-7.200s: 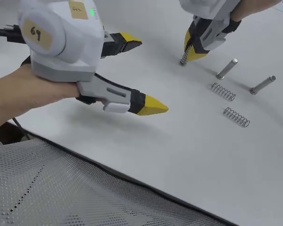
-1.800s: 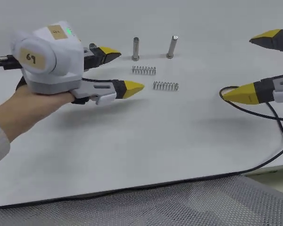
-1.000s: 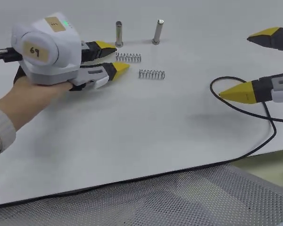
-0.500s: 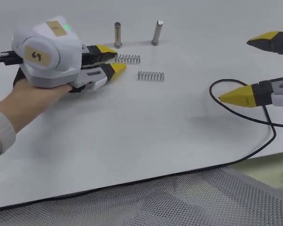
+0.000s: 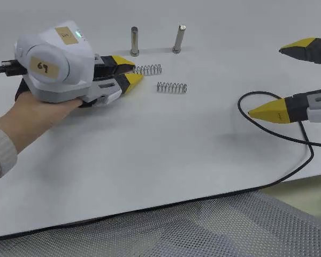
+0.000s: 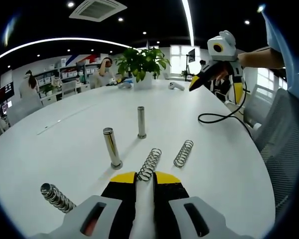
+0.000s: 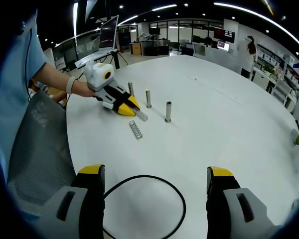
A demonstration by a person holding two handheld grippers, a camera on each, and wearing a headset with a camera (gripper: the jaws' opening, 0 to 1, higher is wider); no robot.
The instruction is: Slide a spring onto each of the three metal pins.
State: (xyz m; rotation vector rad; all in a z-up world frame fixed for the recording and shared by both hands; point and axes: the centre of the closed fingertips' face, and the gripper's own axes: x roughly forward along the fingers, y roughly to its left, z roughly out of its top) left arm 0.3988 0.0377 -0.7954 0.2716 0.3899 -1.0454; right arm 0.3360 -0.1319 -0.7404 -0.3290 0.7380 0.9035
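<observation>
1. My left gripper (image 6: pixel 145 175) has its yellow-tipped jaws narrowed on the near end of a wire coil spring (image 6: pixel 150 162), which lies on the smooth white table (image 5: pixel 166 160).
2. My right gripper (image 7: pixel 154 179) gapes wide over a looping black cable (image 7: pixel 139 176).
3. From the left tips, a second spring (image 6: pixel 184 153) lies at 2 o'clock, a polished steel pin (image 6: pixel 112 148) stands upright at 11, and a farther pin (image 6: pixel 141 122) stands at 12.

Shows right gripper (image 7: pixel 156 172) at bottom with yellow-tipped jaws spread wide, black cable (image 7: pixel 139 176) looping on white table (image 7: pixel 239 109) between them. Farther off, shows left gripper (image 7: pixel 128 108) held in hand (image 7: pixel 79 88), tips drawn together at end of spring (image 7: pixel 140 115). Finds second spring (image 7: pixel 135 129) loose nearby; just beyond, upright pin (image 7: pixel 148 98) and another pin (image 7: pixel 168 112). Catches mesh chair (image 7: pixel 40 144) at left edge.
</observation>
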